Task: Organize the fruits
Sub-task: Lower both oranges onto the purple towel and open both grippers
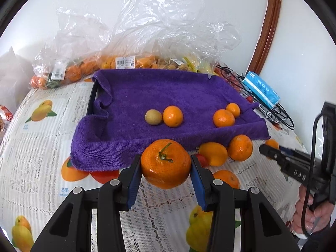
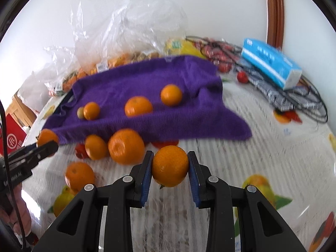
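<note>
My left gripper (image 1: 166, 161) is shut on a large mandarin (image 1: 166, 168) with a green stem, held just above the tablecloth before the purple towel (image 1: 136, 96). My right gripper (image 2: 170, 157) is shut on a smooth orange (image 2: 170, 168), also near the towel's front edge (image 2: 147, 126). On the towel lie three oranges (image 1: 172, 116) (image 1: 223, 118) (image 1: 233, 109) and a small yellow-green fruit (image 1: 153, 116). Loose on the cloth in front are a big mandarin (image 2: 126, 146), a smaller yellow-orange fruit (image 2: 96, 147) and another orange (image 2: 79, 175).
The towel drapes over a dark tray (image 1: 92, 96). Clear plastic bags of fruit (image 1: 88, 69) stand behind it by the wall. A blue tissue pack (image 2: 271, 63) and black cables (image 2: 304, 100) lie at the right. The tablecloth (image 2: 262, 147) carries printed fruit pictures.
</note>
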Demonstrator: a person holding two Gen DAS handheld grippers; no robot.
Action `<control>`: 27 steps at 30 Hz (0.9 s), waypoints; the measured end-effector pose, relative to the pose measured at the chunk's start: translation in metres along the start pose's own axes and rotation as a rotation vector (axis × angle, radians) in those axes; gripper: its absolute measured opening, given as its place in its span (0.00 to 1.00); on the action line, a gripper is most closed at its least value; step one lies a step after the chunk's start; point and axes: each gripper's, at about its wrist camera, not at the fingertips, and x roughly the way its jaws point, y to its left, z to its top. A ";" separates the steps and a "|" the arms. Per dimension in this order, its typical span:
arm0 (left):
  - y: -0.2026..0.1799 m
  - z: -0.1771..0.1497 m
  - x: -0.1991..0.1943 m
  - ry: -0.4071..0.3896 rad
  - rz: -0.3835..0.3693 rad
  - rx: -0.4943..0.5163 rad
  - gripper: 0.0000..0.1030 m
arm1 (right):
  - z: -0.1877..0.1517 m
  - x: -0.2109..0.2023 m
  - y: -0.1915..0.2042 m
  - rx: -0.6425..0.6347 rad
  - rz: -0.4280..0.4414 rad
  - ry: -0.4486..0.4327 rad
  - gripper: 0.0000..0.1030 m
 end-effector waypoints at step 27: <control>0.031 0.092 0.024 -0.119 0.122 -0.082 0.41 | 0.114 0.024 0.037 -0.100 0.080 -0.167 0.31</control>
